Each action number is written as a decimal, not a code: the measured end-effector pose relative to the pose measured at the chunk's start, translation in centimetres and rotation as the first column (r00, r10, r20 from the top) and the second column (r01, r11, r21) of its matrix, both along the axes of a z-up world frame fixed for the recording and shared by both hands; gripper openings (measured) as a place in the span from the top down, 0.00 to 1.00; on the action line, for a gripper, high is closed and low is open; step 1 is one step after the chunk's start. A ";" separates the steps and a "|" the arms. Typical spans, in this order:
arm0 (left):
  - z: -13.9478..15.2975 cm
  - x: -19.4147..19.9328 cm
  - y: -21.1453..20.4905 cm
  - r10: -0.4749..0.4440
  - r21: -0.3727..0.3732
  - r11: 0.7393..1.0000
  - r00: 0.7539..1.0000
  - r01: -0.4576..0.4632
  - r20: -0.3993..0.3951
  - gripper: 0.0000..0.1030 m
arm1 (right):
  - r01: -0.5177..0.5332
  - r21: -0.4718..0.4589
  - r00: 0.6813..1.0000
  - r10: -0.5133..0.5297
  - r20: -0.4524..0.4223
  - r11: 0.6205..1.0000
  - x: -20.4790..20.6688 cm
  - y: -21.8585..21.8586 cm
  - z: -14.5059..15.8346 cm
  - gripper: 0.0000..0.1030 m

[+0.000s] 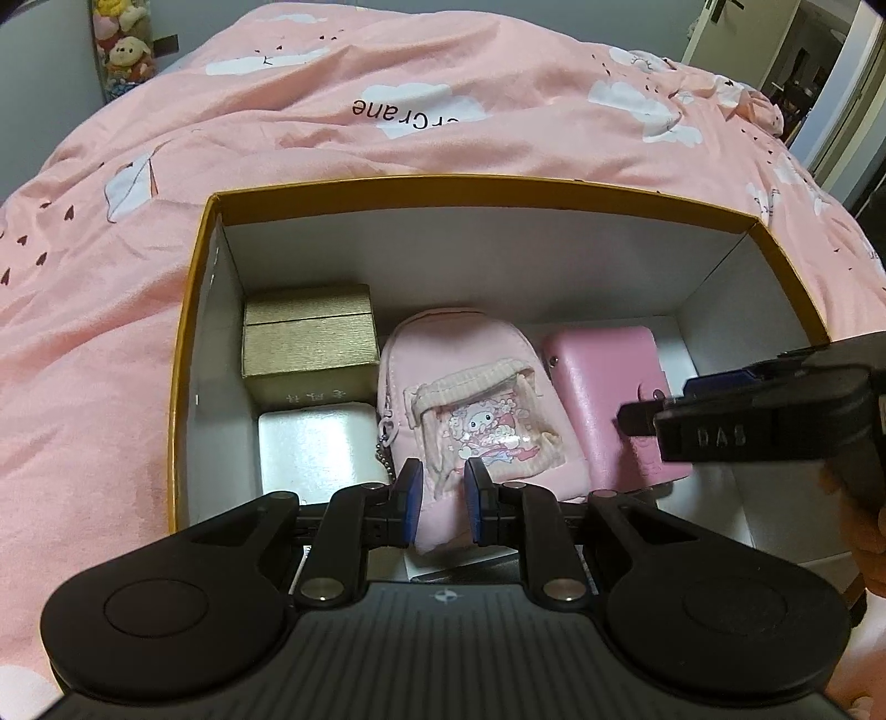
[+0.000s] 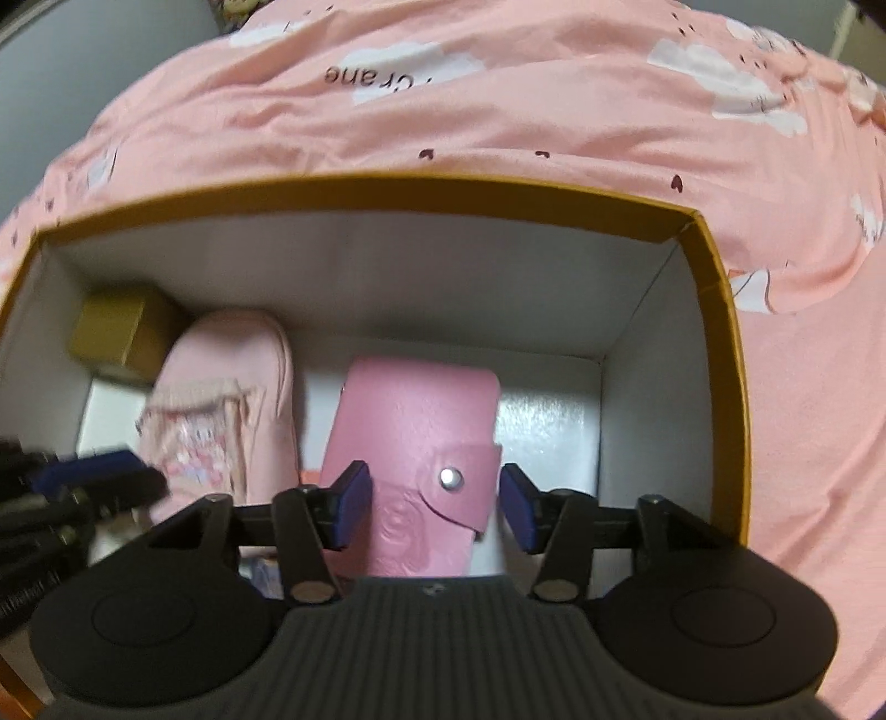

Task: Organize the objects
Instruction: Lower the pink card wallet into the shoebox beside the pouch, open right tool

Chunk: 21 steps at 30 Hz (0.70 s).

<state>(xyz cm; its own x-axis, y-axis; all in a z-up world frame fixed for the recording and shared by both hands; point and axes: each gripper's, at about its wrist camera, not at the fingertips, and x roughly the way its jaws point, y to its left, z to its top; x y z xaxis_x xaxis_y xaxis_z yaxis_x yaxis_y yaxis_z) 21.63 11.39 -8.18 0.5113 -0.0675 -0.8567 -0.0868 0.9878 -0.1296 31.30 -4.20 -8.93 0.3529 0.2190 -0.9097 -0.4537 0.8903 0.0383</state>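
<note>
A yellow-rimmed cardboard box (image 1: 194, 310) with white inside walls lies on the bed. In it lie a gold box (image 1: 310, 338), a silver-white box (image 1: 315, 443), a small pink cartoon backpack pouch (image 1: 476, 399) and a pink snap wallet (image 1: 609, 387). My left gripper (image 1: 441, 501) is partly open, its blue pads either side of the pouch's near end, not clamping it. My right gripper (image 2: 434, 507) is open above the wallet (image 2: 415, 437), pads apart on both sides. The right gripper also shows in the left view (image 1: 736, 421).
A pink bedspread (image 1: 387, 111) with clouds and hearts lies around the box (image 2: 720, 332). Plush toys in a clear tube (image 1: 124, 44) stand at the far left. A doorway (image 1: 819, 66) opens at the far right.
</note>
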 end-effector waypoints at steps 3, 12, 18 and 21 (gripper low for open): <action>0.0 0.0 0.2 0.008 -0.008 1.000 1.000 -0.008 0.006 0.80 | -0.019 -0.039 1.000 0.019 -0.006 0.999 -0.3 0.2 -0.4 0.46; 0.1 -0.2 0.2 0.012 -0.015 1.000 1.000 -0.012 0.018 0.80 | 0.083 0.034 0.995 -0.081 -0.063 0.996 0.5 -0.7 -0.6 0.62; 0.0 -0.3 0.3 0.015 -0.021 1.000 1.000 -0.014 0.019 0.80 | 0.079 0.067 0.995 -0.075 -0.061 0.995 0.0 0.4 -0.7 0.62; 0.0 -0.3 0.3 0.016 -0.022 1.000 1.000 -0.016 0.021 0.80 | 0.072 0.102 0.994 -0.064 -0.086 0.992 0.2 0.5 -0.9 0.68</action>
<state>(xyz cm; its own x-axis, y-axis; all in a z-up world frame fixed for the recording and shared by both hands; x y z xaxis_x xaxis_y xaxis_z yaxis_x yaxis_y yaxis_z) 21.38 11.69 -8.21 0.5305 -0.0779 -0.8441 -0.0995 0.9832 -0.1532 31.47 -3.67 -9.86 0.2954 0.2929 -0.9094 -0.3837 0.9081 0.1679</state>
